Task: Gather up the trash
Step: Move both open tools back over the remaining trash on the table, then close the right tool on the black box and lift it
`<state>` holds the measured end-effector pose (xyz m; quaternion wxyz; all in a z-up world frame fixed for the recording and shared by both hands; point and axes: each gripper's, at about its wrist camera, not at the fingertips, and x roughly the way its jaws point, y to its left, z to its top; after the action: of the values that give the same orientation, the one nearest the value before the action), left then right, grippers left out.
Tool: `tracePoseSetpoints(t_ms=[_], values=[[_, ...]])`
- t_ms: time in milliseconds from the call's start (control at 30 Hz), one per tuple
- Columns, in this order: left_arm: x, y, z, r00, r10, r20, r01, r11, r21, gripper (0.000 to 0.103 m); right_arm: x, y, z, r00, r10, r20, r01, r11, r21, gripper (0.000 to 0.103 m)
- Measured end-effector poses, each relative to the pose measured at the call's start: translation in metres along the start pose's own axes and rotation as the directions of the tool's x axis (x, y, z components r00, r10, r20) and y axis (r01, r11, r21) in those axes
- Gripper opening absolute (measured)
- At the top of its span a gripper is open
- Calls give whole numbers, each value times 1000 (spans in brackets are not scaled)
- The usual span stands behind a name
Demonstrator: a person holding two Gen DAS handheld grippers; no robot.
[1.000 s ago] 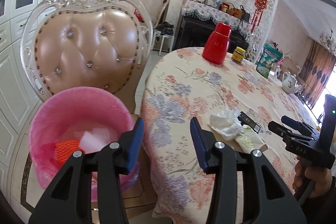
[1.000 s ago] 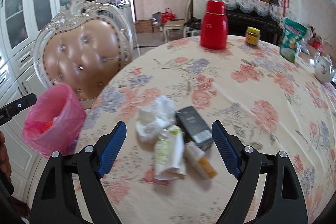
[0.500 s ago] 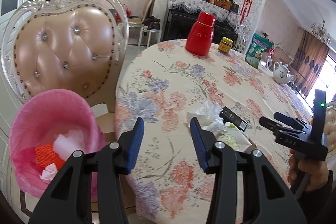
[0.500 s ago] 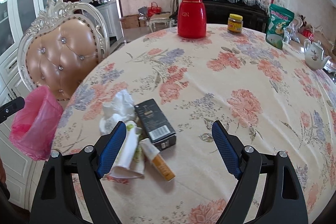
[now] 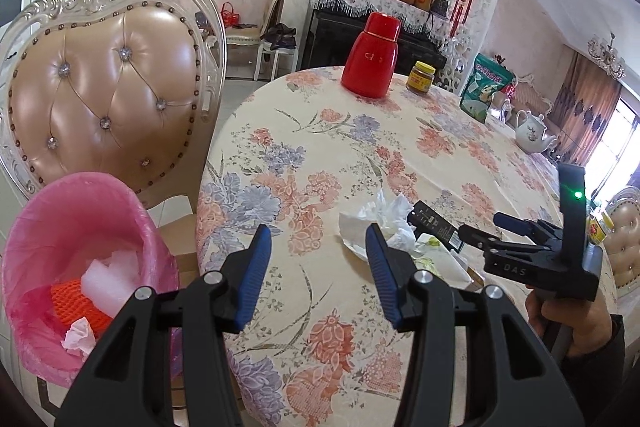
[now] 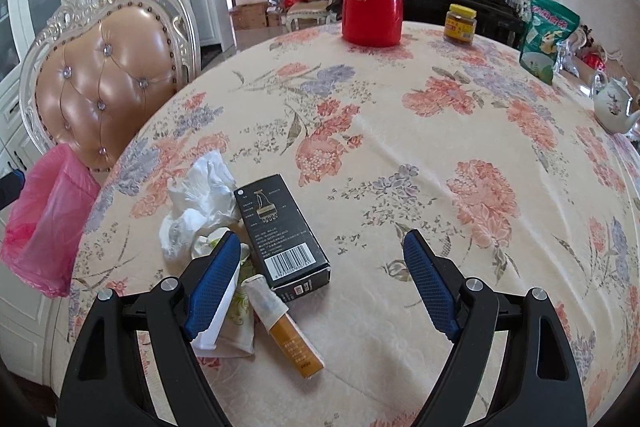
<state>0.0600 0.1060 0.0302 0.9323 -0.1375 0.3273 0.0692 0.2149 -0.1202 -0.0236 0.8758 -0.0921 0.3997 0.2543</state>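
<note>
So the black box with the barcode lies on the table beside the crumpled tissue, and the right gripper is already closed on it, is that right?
Not quite. The black box does lie on the table beside the crumpled tissue, but the right gripper is open and holds nothing; its jaws stand wide apart over the box's near end. The right wrist view shows it.

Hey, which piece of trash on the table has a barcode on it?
The black box. Its white barcode label faces up at the near end; the crumpled tissue, the orange tube and the white wrapper beside it show none.
</note>
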Motion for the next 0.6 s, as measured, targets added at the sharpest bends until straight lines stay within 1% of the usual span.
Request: tracePoseSetpoints(t_ms=[67, 300, 367, 467, 600], values=[[3, 0, 1, 1000, 0, -4, 0, 1000, 0, 48, 8, -1, 1, 1000, 4, -24, -4, 1000, -3, 79], [11, 0, 3, 1000, 5, -17, -5, 1000, 0, 48, 23, 1, 1, 998, 26, -63, -27, 999, -17, 76], [13, -1, 3, 1000, 3, -20, -3, 1000, 2, 48, 27, 0, -1, 996, 34, -82, -35, 999, -15, 72], [17, -4, 3, 1000, -1, -27, 1, 1000, 6, 48, 31, -2, -2, 995, 42, -92, -43, 999, -7, 68], [22, -8, 4, 999, -8, -34, 8, 1000, 12, 48, 34, -3, -3, 993, 58, -101, -58, 998, 0, 67]])
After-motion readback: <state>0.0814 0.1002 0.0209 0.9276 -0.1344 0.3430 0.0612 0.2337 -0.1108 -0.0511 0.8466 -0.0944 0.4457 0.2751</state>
